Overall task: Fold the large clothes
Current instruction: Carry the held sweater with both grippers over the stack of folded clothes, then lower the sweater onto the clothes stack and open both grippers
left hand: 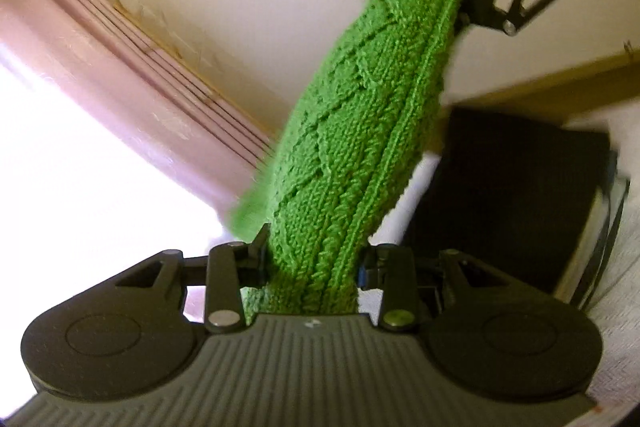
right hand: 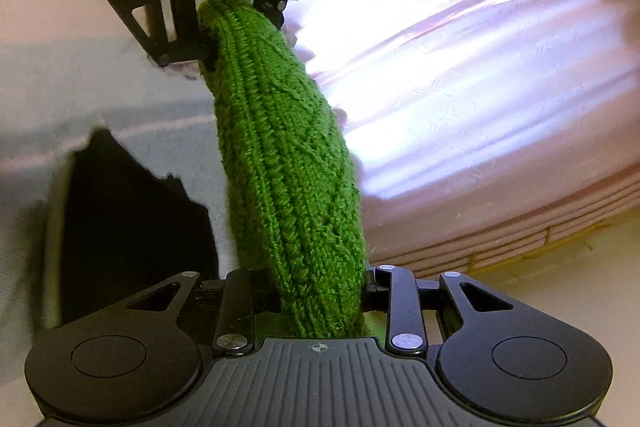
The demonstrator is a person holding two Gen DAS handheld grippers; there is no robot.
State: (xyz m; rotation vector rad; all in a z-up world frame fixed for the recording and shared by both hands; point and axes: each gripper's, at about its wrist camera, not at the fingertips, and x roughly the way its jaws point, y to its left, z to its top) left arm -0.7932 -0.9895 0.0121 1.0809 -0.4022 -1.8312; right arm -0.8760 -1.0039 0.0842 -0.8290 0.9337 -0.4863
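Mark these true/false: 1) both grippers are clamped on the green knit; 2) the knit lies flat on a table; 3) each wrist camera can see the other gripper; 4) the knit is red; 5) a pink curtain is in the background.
1) True. The left gripper and the right gripper each pinch an end of the green knit.
2) False. It hangs stretched in the air between the two grippers.
3) True. Each view shows the other gripper at the knit's far end.
4) False. It is green, with a cable pattern.
5) True. A pink curtain hangs behind.

Wrist views face each other, close, sharing green knit (left hand: 352,147)
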